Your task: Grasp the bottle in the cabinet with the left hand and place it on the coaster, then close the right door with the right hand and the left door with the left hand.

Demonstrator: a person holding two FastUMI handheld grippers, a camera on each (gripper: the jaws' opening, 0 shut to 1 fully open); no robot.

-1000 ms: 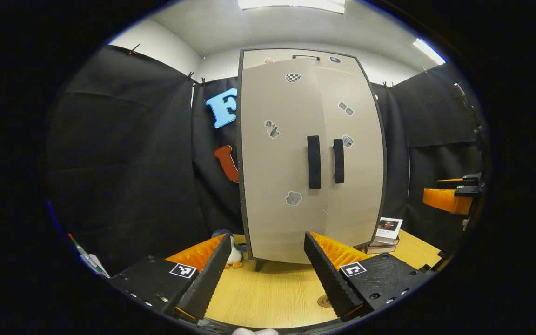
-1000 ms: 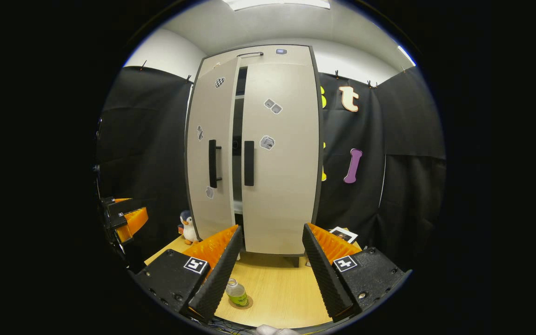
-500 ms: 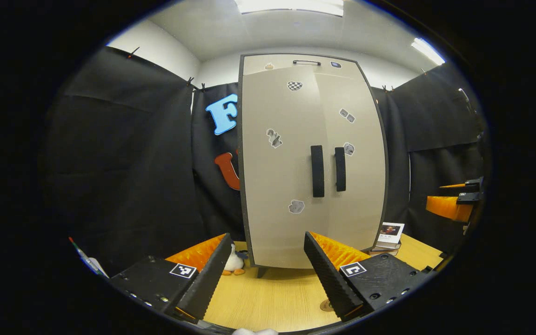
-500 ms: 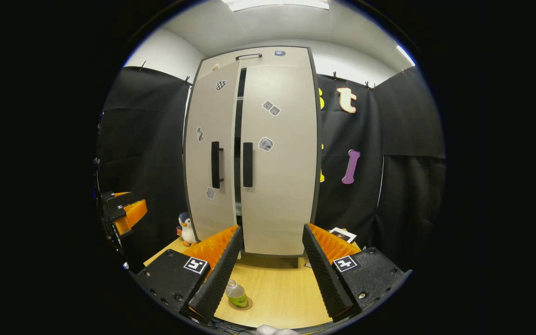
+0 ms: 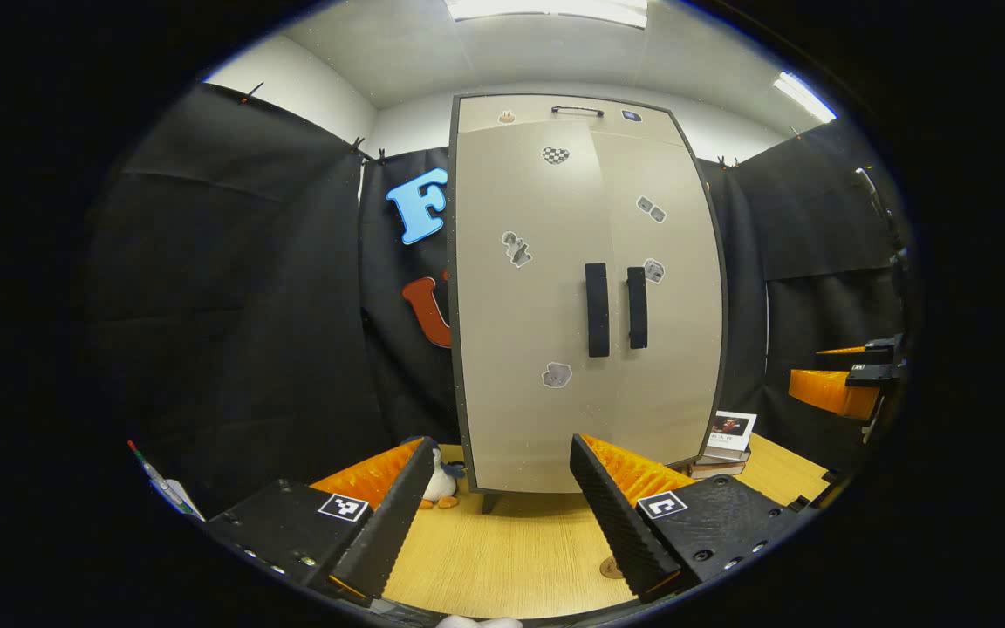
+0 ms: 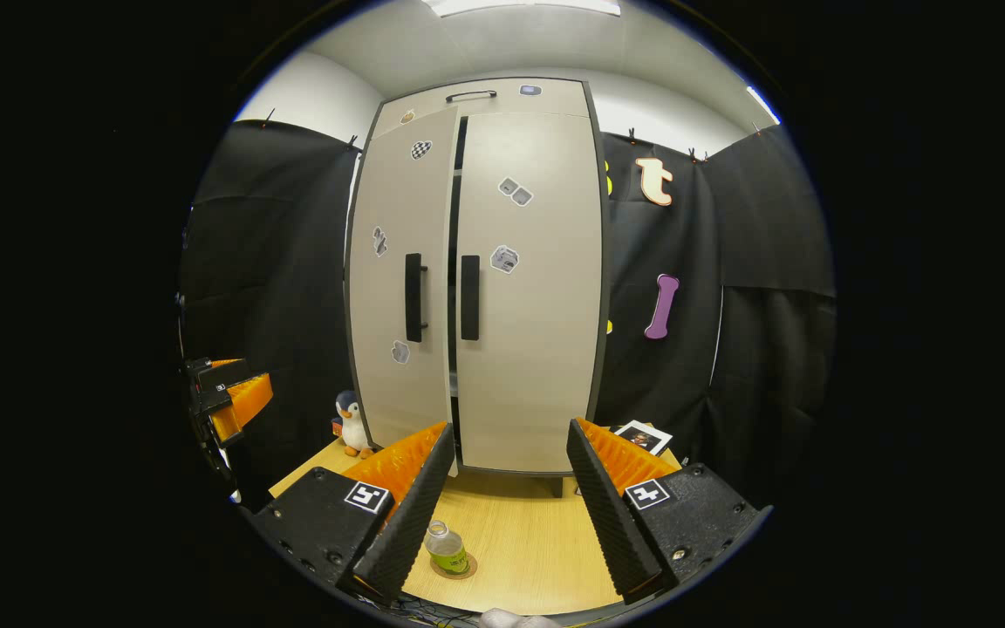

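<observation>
Black cloth walls close in your wooden table (image 6: 520, 541), with the cabinet (image 6: 476, 279) standing beyond both pairs of jaws. Your right gripper (image 6: 502, 515) is spread wide, empty; the bottle (image 6: 446, 548) stands on the coaster (image 6: 461, 571) just inside its left finger. The right door (image 6: 529, 288) looks shut, the left door (image 6: 398, 288) slightly ajar. Your left gripper (image 5: 494, 515) gapes empty, level with the cabinet's foot. No writing is readable.
</observation>
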